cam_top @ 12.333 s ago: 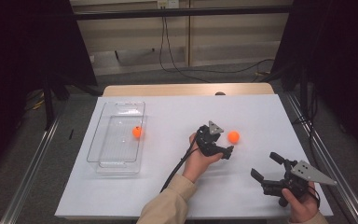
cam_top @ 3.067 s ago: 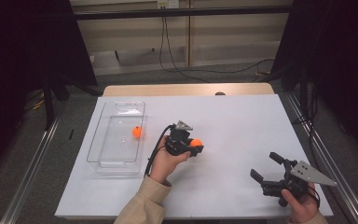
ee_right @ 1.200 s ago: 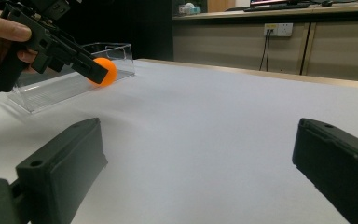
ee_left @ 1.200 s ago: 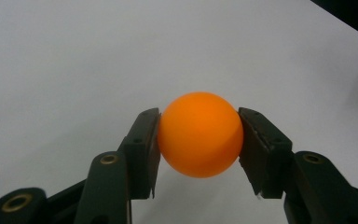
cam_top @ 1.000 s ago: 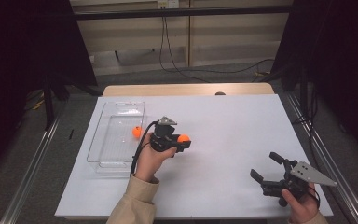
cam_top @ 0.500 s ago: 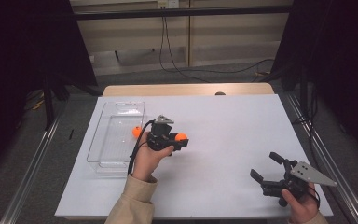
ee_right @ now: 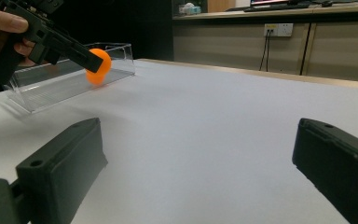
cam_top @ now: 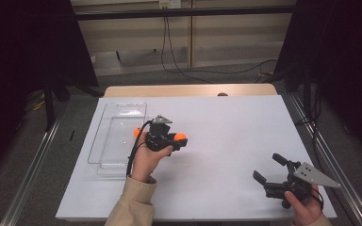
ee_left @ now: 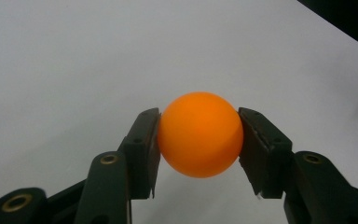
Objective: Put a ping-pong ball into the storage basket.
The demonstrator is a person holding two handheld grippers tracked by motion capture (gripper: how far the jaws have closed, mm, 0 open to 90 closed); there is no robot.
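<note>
My left gripper (cam_top: 178,139) is shut on an orange ball (cam_top: 181,137), held a little above the white table just right of the clear plastic tray (cam_top: 104,117). In the left gripper view both pads press the ball's (ee_left: 199,134) sides, with the left gripper (ee_left: 199,114) over bare table. A second orange ball (cam_top: 137,133) lies inside the tray, partly hidden by the hand. My right gripper (cam_top: 266,166) rests open at the table's near right corner. In the right gripper view its jaws stand wide apart (ee_right: 200,140), facing the held ball (ee_right: 101,57) and the tray (ee_right: 121,49).
The white table top (cam_top: 235,127) stretches between the two grippers. A black cable (cam_top: 133,153) trails from the left gripper along the hand. Metal rails run beside the table, and dark curtains stand on both sides.
The ball that lay on the table is now held in my left gripper and has been carried left, up to the tray. Over the last second it barely shifted. The right gripper kept still.
</note>
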